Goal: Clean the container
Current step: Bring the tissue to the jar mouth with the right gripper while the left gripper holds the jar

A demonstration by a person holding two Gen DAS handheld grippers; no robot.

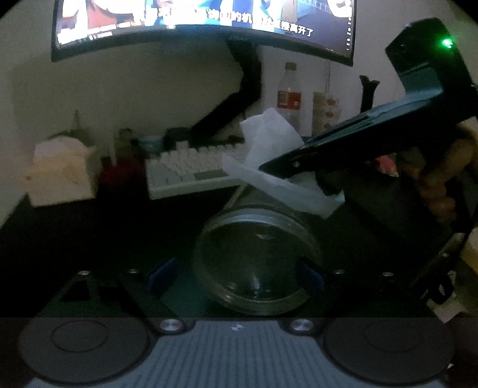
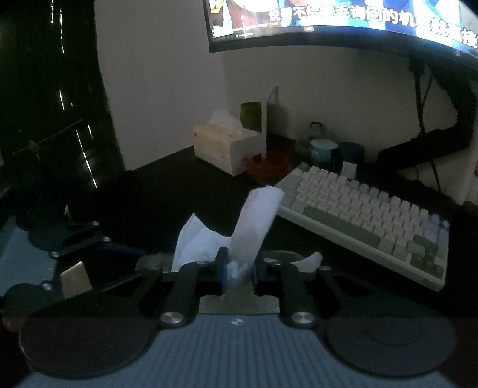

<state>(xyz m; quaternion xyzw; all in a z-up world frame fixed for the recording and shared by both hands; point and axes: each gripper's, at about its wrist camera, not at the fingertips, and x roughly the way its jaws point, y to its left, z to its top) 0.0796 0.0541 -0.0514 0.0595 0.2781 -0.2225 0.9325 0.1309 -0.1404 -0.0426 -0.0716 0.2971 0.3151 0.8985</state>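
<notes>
Container: a clear glass jar with a threaded rim (image 1: 257, 262) lies on its side on the dark desk (image 1: 89, 232), its open mouth turned toward the left gripper's camera. I cannot make out whether the inside is wet, dirty or already wiped; the room is dim.

Left gripper (image 1: 236, 276): its blue-padded fingers (image 1: 161, 276) stand wide on either side of the jar's mouth, and neither pad looks pressed against the glass. The jar seems to rest on the desk by itself.

Right gripper (image 2: 238, 273): narrow, pinched on a crumpled white paper tissue (image 2: 254, 221) that sticks up above the fingers. In the left view the tissue hangs over the far end of the jar, just above it; contact cannot be told.

Person: a hand (image 1: 442, 185) grips the right tool's handle at the right edge.

Surroundings: a white keyboard (image 2: 367, 215) beyond the jar, a pale tissue box (image 2: 224, 146) further back, a lit monitor (image 1: 203, 18) overhead, a clear plastic bottle with a red label (image 1: 288, 95) by the wall.

Progress: the wiping cloth is in hand and the jar is laid out, so the preparation looks done. As I judge it, the wiping itself remains to be finished, since the tissue is outside the jar.

Left to do: steady the jar, work the tissue round the inside and rim, then set it upright.
</notes>
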